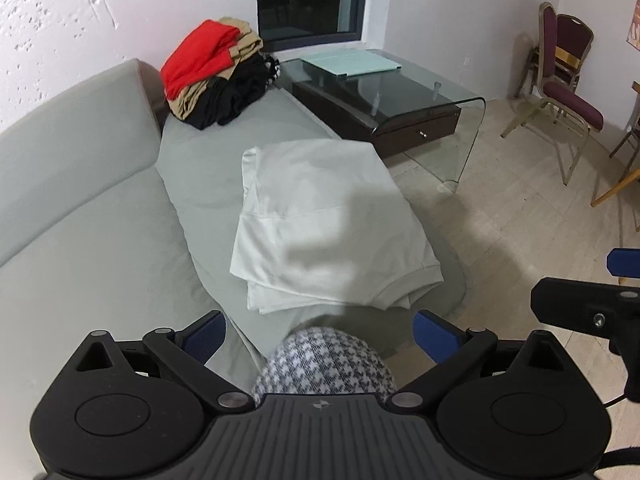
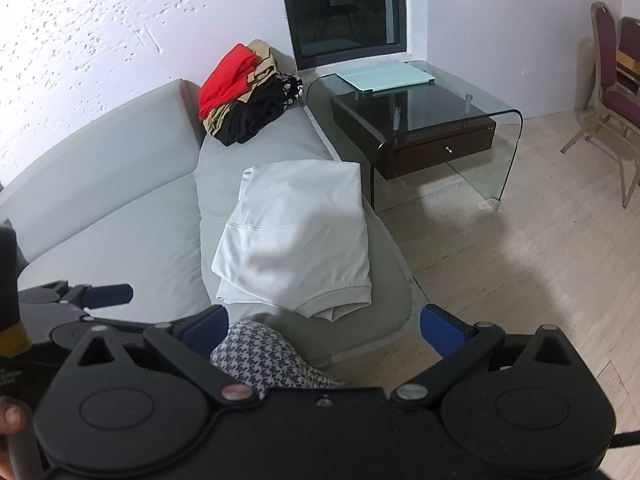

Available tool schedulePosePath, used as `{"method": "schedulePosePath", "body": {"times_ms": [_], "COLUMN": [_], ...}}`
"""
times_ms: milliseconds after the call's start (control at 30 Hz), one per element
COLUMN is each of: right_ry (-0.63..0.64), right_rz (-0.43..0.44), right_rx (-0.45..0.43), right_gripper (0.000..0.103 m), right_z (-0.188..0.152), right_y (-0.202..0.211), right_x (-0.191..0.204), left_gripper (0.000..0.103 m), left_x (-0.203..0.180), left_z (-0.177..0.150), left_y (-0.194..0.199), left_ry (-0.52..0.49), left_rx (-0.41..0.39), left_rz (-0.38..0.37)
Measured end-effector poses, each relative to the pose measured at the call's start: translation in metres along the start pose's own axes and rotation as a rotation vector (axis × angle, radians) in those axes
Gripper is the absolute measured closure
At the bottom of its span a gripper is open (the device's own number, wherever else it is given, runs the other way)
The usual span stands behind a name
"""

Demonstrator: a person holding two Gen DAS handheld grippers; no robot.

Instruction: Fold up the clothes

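A white garment (image 1: 336, 224) (image 2: 296, 236) lies folded into a rough rectangle on the grey sofa seat (image 1: 200, 168) (image 2: 256, 152), its ribbed hem at the near right corner. My left gripper (image 1: 320, 334) hangs open short of the garment's near edge, holding nothing. My right gripper (image 2: 322, 328) is open too, held back from the same edge with nothing in it. In the right wrist view, one blue finger (image 2: 108, 295) of the left gripper shows at the far left. A knee in houndstooth fabric (image 1: 324, 364) (image 2: 264, 356) sits between the jaws in both views.
A pile of red, tan and black clothes (image 1: 212, 72) (image 2: 244, 92) rests at the sofa's far end. A glass coffee table (image 1: 440, 108) (image 2: 508, 120) with a pale green pad stands right of the sofa. Maroon chairs (image 1: 560, 80) (image 2: 616, 100) line the right wall on tiled floor.
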State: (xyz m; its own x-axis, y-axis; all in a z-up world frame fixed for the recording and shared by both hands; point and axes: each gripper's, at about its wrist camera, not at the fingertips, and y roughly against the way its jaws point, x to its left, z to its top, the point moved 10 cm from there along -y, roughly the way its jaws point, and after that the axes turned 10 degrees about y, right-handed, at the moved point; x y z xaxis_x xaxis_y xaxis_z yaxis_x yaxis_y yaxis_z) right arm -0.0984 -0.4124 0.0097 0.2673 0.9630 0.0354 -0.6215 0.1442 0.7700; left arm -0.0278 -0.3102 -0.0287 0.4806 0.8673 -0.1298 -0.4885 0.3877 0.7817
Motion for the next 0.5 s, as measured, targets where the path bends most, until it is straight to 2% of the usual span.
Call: {"method": "schedulePosePath", "body": {"times_ms": [133,200,367,500], "right_ry": [-0.017,-0.024,-0.031,-0.037], "right_rz": [0.004,0.006,0.011,0.015], "right_rx": [0.0,0.0,0.0,0.001], "right_gripper": [0.0,0.0,0.0,0.0], "right_z": [-0.003,-0.003,-0.005,-0.005], "right_y": [-0.001,-0.002,-0.003,-0.005], "right_x": [-0.004,-0.006,-0.009,-0.01], "left_gripper": [0.0,0.001,0.001,0.001], "left_x": [-0.002,-0.005,-0.002,-0.006], "left_z": [-0.003,-0.003,-0.007,-0.008], "left_y": [0.001,-0.001,-0.01,-0.012], "left_ry": [0.009,-0.007,0.032,0.008], "left_rx": [0.014,0.047,0.098,0.081], "left_rz": [0.009,0.004,-0.003,-0.01]}}
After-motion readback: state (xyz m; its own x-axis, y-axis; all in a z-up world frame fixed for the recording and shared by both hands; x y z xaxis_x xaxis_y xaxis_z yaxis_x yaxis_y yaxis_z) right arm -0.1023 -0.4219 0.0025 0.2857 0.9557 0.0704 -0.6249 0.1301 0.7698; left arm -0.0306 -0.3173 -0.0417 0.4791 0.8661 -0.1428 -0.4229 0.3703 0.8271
